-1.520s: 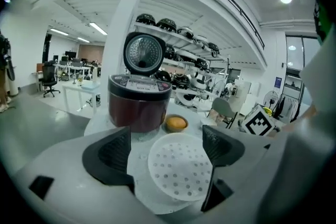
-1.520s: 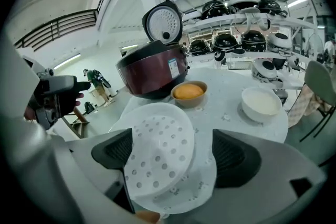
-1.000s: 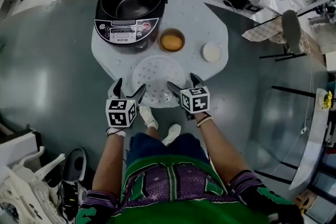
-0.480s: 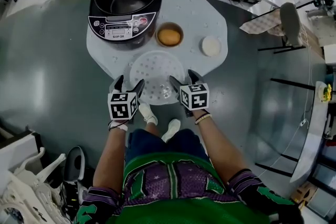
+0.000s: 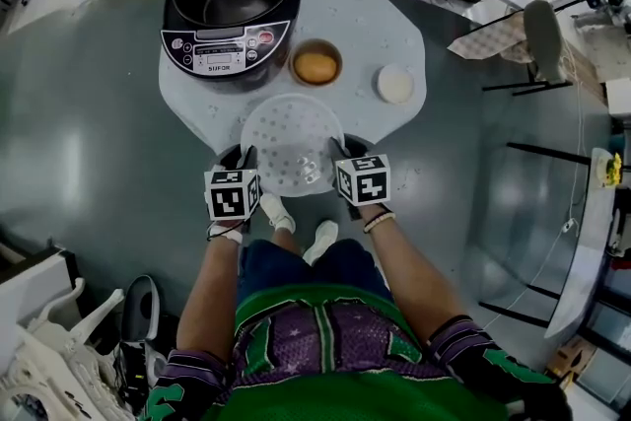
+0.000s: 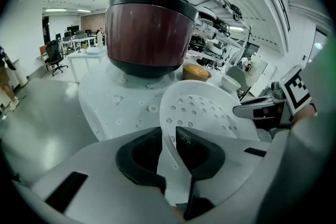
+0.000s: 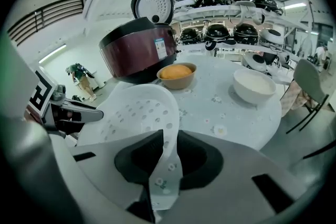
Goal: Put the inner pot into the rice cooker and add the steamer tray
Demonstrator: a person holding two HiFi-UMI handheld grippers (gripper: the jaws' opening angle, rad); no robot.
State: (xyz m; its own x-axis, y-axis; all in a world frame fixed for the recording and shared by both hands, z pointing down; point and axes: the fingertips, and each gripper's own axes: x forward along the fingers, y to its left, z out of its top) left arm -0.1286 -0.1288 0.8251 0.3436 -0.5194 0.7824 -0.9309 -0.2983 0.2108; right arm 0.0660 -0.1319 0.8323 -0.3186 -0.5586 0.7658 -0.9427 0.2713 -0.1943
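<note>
The white perforated steamer tray (image 5: 293, 141) lies at the near edge of the round table, in front of the open rice cooker (image 5: 225, 49). The dark inner pot (image 5: 233, 3) sits inside the cooker. My left gripper (image 5: 245, 156) has the tray's left rim between its pads, and its jaws are closing on it (image 6: 169, 136). My right gripper (image 5: 343, 151) takes the right rim the same way, its jaws closing too (image 7: 169, 139). In both gripper views the thin rim of the tray (image 6: 202, 107) (image 7: 136, 110) runs up between the black pads.
A bowl of orange food (image 5: 316, 64) and a small white bowl (image 5: 395, 84) stand behind the tray, right of the cooker. The table (image 5: 394, 25) carries a flowered white cloth. A chair (image 5: 540, 49) stands at the right.
Both grippers moved in from just outside the tray and their jaws closed over its left and right rims. The view shifted slightly; the tray stays on the table.
</note>
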